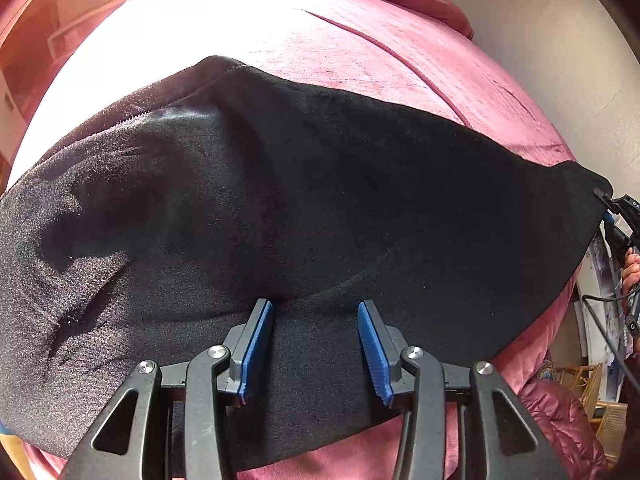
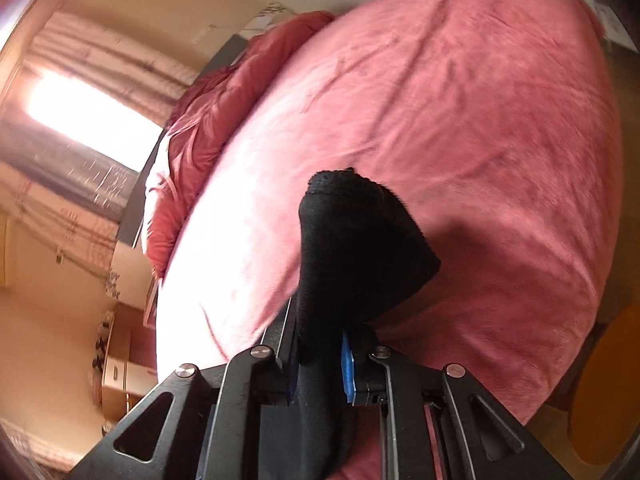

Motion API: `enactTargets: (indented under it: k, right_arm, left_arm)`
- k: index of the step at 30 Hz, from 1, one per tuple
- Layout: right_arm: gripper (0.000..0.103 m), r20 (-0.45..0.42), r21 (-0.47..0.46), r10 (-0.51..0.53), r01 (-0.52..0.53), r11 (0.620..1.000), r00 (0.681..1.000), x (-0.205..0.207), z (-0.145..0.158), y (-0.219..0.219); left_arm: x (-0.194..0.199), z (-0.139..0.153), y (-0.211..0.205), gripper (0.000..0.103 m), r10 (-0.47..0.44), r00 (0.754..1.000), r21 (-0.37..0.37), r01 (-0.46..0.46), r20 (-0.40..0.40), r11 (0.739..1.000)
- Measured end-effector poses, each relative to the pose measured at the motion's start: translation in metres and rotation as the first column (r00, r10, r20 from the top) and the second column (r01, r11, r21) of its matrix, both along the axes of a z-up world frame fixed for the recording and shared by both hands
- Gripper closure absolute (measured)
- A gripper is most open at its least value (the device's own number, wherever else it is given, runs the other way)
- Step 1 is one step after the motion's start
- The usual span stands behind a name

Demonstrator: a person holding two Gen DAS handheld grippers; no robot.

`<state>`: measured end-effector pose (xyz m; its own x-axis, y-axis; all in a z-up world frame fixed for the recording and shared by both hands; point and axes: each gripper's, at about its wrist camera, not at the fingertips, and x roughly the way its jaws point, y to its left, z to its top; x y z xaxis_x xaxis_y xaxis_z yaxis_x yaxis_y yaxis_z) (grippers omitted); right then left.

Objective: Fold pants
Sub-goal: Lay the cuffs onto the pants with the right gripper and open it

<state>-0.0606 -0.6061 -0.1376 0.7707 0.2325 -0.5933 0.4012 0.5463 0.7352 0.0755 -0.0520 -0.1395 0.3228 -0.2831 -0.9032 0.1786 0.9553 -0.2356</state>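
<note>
Black fleece pants lie spread across a pink bed cover in the left wrist view. My left gripper is open, its blue pads just above the near part of the pants, with fabric between and under them. At the far right of that view my right gripper holds the pants' end. In the right wrist view my right gripper is shut on a bunched black end of the pants, lifted above the bed.
A crumpled pink duvet lies at the head of the bed. A bright window with curtains is on the left. A wicker chair and a cable are beside the bed on the right.
</note>
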Motion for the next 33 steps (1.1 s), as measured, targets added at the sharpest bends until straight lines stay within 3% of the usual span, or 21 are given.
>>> enactTargets:
  k: [6,12,15,19,27,33]
  right_arm:
    - [0.087,0.072,-0.098,0.158,-0.150,0.984,0.985,0.025,0.045,0.045]
    - [0.087,0.089,-0.179,0.343,-0.323,0.929,0.935,0.046,0.071,0.115]
    - [0.087,0.068,-0.227,0.449,-0.425,0.877,0.891,0.055,0.075,0.162]
    - [0.087,0.006,-0.273,0.593,-0.569,0.776,0.805,0.060,0.066,0.230]
    - [0.087,-0.161,-0.308,0.761,-0.764,0.566,0.629,0.061,0.019,0.349]
    - [0.086,-0.270,-0.375,0.771,-0.801,0.467,0.577,0.059,-0.007,0.390]
  left_arm:
    - [0.006,0.008,0.023,0.066,0.051,0.999,-0.063,-0.052,-0.017,0.997]
    - [0.009,0.024,0.048,0.067,0.090,0.996,-0.165,-0.090,-0.009,0.982]
    - [0.012,0.032,0.061,0.067,0.108,0.994,-0.236,-0.108,-0.016,0.966]
    - [0.010,0.034,0.084,0.067,0.136,0.990,-0.306,-0.141,-0.036,0.942]
    - [0.000,0.024,0.126,0.067,0.167,0.982,-0.404,-0.188,-0.086,0.896]
    - [0.017,0.014,0.133,0.060,0.149,0.974,-0.495,-0.215,-0.169,0.842]
